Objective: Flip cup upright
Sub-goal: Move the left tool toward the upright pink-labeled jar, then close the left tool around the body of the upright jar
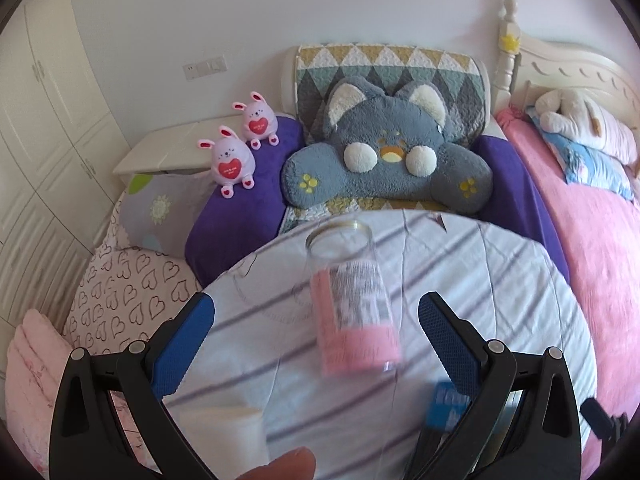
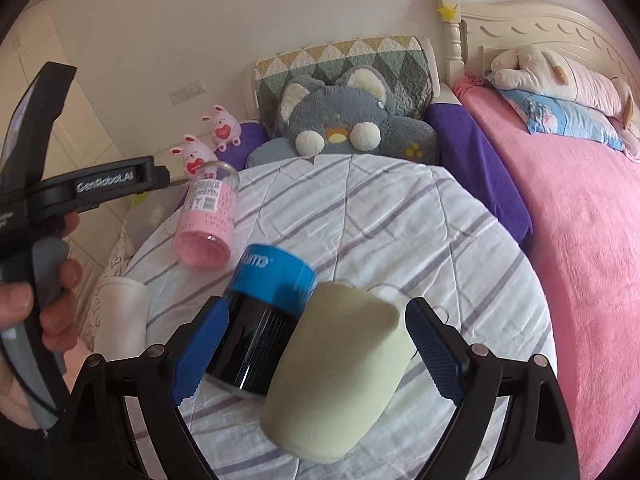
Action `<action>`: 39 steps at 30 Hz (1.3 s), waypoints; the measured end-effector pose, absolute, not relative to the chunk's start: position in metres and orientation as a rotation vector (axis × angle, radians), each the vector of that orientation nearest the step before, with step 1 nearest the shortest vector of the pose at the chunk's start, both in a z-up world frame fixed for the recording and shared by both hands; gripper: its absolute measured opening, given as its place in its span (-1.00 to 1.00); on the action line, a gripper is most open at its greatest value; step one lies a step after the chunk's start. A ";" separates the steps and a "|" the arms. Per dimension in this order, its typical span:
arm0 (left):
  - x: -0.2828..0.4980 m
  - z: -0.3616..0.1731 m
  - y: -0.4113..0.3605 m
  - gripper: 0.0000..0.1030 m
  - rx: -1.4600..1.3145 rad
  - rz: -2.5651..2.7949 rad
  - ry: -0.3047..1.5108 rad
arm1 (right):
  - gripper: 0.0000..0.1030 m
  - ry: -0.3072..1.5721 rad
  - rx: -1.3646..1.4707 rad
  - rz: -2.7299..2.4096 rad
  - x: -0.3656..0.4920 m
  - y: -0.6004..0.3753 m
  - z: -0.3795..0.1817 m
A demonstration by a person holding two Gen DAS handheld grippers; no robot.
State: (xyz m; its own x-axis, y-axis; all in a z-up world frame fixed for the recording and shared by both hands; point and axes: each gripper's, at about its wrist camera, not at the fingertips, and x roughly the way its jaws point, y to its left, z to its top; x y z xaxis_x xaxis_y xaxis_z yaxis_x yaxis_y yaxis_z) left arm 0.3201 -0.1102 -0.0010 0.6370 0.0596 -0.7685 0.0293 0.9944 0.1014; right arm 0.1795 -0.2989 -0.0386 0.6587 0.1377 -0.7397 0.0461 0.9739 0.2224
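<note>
"GenRobot.AI" in white on black body of left gripper [image 2: 100, 188], up-left of right gripper [image 2: 316, 344]. Blue band of black cup [image 2: 276, 276], just ahead of right gripper: partial "...ump". Pink-label glass cup [image 2: 206, 220], further ahead-left: barcode + fine print, unreadable.

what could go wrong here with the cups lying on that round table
1. The clear glass cup with the pink sleeve lies on its side on the wrinkled striped tablecloth; a nudge from the open left gripper might roll it toward the edge.
2. The cream cup and the black cup with the blue band lie touching between the fingers of the open right gripper, so closing may catch both.
3. Smooth glass could slip mid-flip.
</note>
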 end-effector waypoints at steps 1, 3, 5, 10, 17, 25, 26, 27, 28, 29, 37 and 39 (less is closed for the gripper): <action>0.327 -0.002 -0.111 1.00 0.103 0.019 0.884 | 0.77 0.852 0.230 0.054 0.183 -0.300 -0.039; 0.340 -0.004 -0.112 1.00 0.097 0.024 0.890 | 0.77 0.852 0.228 0.057 0.191 -0.303 -0.039; 0.354 -0.010 -0.112 1.00 0.084 0.023 0.908 | 0.77 0.853 0.226 0.062 0.197 -0.304 -0.039; 0.383 -0.033 -0.114 1.00 0.073 0.036 0.979 | 0.77 0.855 0.218 0.087 0.215 -0.302 -0.041; 0.407 -0.061 -0.111 1.00 0.050 0.059 1.061 | 0.77 0.871 0.225 0.109 0.233 -0.303 -0.045; 0.413 -0.077 -0.110 1.00 0.032 0.060 1.110 | 0.77 0.900 0.196 0.111 0.251 -0.295 -0.049; 0.413 -0.079 -0.110 1.00 0.030 0.061 1.113 | 0.77 0.903 0.188 0.114 0.255 -0.293 -0.049; 0.414 -0.080 -0.110 1.00 0.031 0.062 1.116 | 0.77 0.905 0.184 0.114 0.257 -0.292 -0.049; 0.416 -0.081 -0.110 1.00 0.031 0.061 1.119 | 0.77 0.909 0.181 0.112 0.260 -0.292 -0.050; 0.416 -0.083 -0.110 1.00 0.031 0.058 1.124 | 0.77 0.913 0.178 0.110 0.264 -0.291 -0.051; 0.422 -0.091 -0.107 1.00 0.015 0.056 1.140 | 0.77 0.937 0.186 0.094 0.291 -0.294 -0.054; 0.422 -0.091 -0.107 1.00 0.014 0.052 1.143 | 0.77 0.944 0.190 0.093 0.295 -0.295 -0.055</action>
State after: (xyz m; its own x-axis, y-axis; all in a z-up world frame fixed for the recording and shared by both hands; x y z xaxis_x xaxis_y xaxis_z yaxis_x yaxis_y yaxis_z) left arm 0.4219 -0.1070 -0.0911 0.4140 0.0491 -0.9090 -0.0343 0.9987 0.0384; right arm 0.2955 -0.2948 -0.0547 0.5845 0.1616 -0.7952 0.0039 0.9794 0.2019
